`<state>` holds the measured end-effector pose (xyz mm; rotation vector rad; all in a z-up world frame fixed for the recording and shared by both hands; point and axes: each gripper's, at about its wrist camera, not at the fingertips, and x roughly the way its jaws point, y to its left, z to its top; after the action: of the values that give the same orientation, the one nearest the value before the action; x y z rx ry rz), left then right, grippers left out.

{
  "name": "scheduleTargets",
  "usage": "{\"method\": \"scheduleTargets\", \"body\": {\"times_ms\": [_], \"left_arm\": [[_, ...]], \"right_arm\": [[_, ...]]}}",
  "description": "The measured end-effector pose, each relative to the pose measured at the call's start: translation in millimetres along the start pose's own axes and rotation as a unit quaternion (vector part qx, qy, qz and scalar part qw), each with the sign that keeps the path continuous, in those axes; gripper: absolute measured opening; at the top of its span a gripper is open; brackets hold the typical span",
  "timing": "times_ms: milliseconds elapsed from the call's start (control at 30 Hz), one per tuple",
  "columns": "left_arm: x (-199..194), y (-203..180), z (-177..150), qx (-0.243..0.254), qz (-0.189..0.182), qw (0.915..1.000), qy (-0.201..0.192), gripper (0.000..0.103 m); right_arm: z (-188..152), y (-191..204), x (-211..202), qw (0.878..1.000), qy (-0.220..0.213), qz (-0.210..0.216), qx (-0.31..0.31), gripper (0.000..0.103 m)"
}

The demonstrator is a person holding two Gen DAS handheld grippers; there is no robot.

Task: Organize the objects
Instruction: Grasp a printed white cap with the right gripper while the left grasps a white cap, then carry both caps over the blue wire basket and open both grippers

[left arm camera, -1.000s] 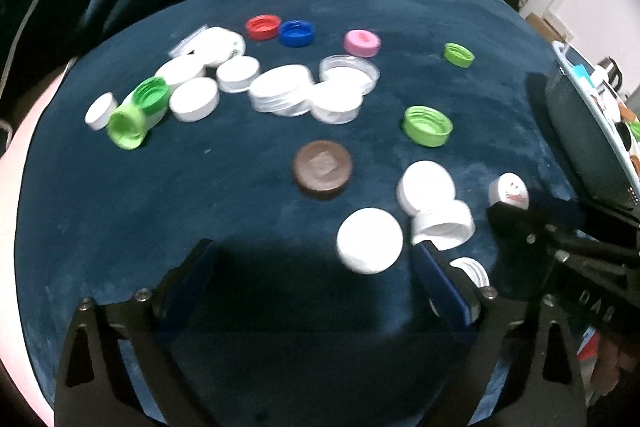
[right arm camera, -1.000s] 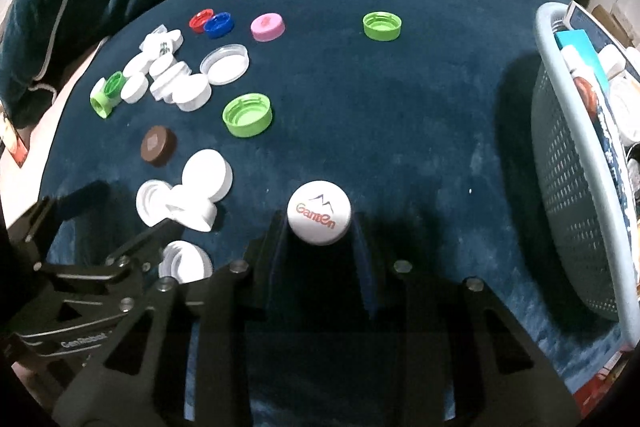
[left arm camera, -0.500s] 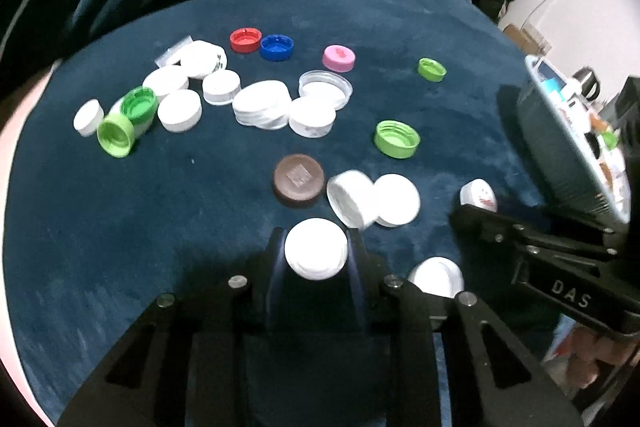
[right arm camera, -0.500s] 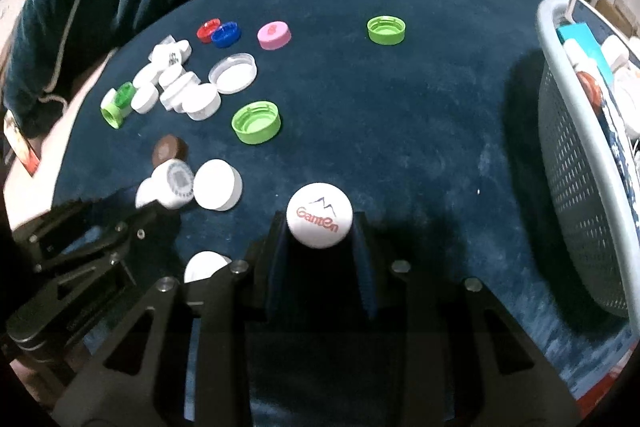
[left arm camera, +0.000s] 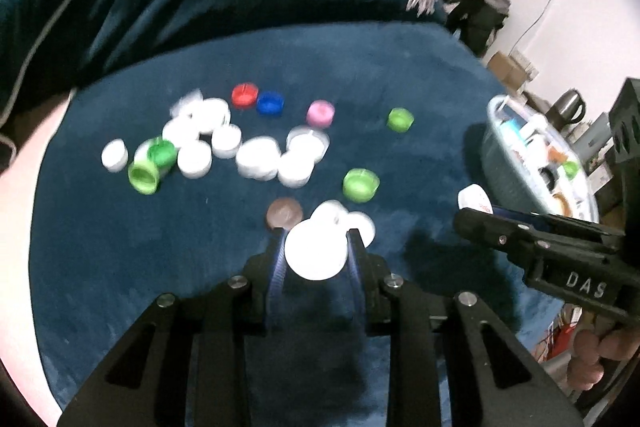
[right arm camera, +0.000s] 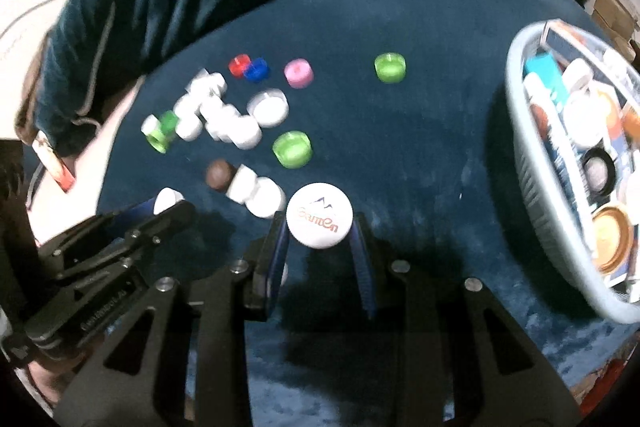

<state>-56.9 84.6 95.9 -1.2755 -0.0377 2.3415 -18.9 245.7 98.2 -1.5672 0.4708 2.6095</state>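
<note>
Red lettering shows on the white cap (right arm camera: 319,221) pinched in the right hand-held gripper (right arm camera: 320,227): it reads roughly "Ganten", under a small dark mountain mark. In the left wrist view, white letters "DAS" stand on the black body of that same right hand-held gripper. The body of the left hand-held gripper (left arm camera: 316,251) carries embossed lettering in the right wrist view, too blurred to read.

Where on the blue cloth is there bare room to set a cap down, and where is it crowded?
Free: the wide strip of blue cloth between the lone green cap and the basket; also the near-left cloth below the brown cap. Crowded: the white cap cluster at far left, running up to the red cap and blue cap.
</note>
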Motion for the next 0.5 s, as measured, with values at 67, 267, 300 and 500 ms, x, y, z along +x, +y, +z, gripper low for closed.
{"method": "scheduleTargets", "body": {"times_ms": [67,267,300,500], "left_arm": [[-9.8,-3.6,6.9,0.001,-0.007,0.9999,-0.014,0.030],[-31.8,-19.2,28.7,0.000,-0.034,0.9984,-0.045,0.030],[-33.7,-23.6,31.6,0.002,-0.037,0.9982,-0.047,0.030],[-28.2,-73.3,50.3,0.028,-0.064,0.9962,-0.051,0.030]], "right_arm": [[8.0,1.9,-14.6,1.000,-0.006,0.009,0.002,0.032],[34.7,-2.6,-63.1,1.000,-0.021,0.022,-0.007,0.032],[37.9,-5.7,-69.4,0.999,-0.024,0.020,-0.010,0.032],[56.4,-71.4,-118.8,0.997,-0.066,-0.045,0.002,0.032]]}}
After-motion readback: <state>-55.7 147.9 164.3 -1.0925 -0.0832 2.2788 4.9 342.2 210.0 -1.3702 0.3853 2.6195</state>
